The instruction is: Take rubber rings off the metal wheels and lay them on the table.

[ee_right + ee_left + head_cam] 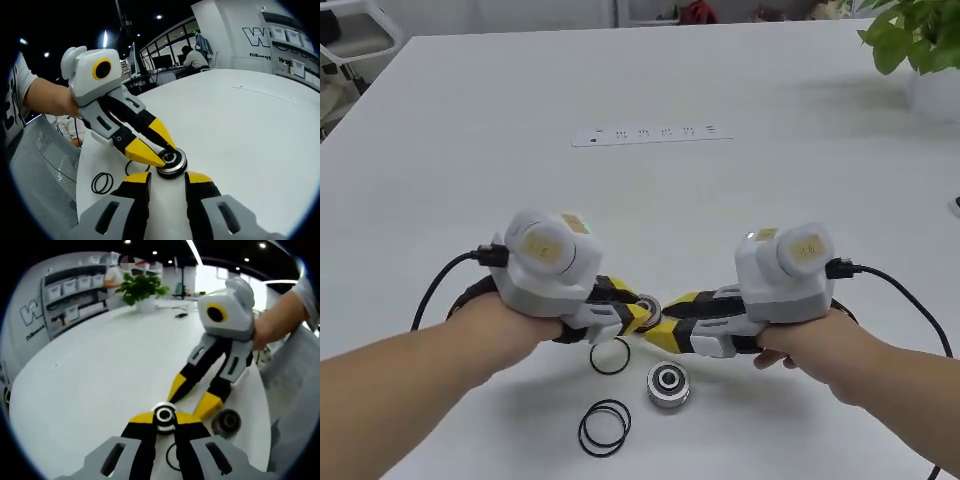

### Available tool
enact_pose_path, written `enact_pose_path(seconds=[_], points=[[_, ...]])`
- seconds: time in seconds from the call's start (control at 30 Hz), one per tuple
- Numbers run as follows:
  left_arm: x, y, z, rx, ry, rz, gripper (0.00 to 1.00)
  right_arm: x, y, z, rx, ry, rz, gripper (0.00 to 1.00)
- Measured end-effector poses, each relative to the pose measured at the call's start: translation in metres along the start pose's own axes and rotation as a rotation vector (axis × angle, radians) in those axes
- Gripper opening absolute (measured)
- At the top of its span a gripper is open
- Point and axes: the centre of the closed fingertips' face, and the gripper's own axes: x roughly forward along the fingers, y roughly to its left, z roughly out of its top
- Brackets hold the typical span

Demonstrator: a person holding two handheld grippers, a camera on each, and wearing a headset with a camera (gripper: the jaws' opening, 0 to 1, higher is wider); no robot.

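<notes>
Head view: left gripper [638, 313] on wheel [649, 303]

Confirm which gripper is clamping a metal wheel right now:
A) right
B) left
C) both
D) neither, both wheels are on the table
B: in the left gripper view the left gripper has its jaws shut on the metal wheel, while the right gripper faces it with its jaws spread apart.
</notes>
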Motion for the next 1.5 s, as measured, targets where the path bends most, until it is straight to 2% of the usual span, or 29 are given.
enact_pose_path(seconds=[0.2, 0.43, 0.6, 0.73, 1.5], points=[[0.001, 0.001, 0.001, 0.005, 0.002, 0.008, 0.14, 0.001, -0.001, 0.002, -0.003, -0.006, -0.008, 0.25], [0.002, 0.000, 0.002, 0.004, 0.000, 0.013, 0.14, 0.011, 0.002, 0.006, -0.094, -0.002, -0.027, 0.33], [0.001, -0.001, 0.002, 0.005, -0.001, 0.010, 0.13, 0.011, -0.001, 0.003, -0.130, 0.012, -0.041, 0.26], [0.002, -0.002, 0.003, 0.005, -0.004, 0.009, 0.13, 0.003, -0.002, 0.001, -0.086, 0.003, -0.038, 0.24], [0.000, -0.009, 0.002, 0.005, -0.014, -0.005, 0.13, 0.000, 0.001, -0.003, -0.097, 0.015, -0.020, 0.22]])
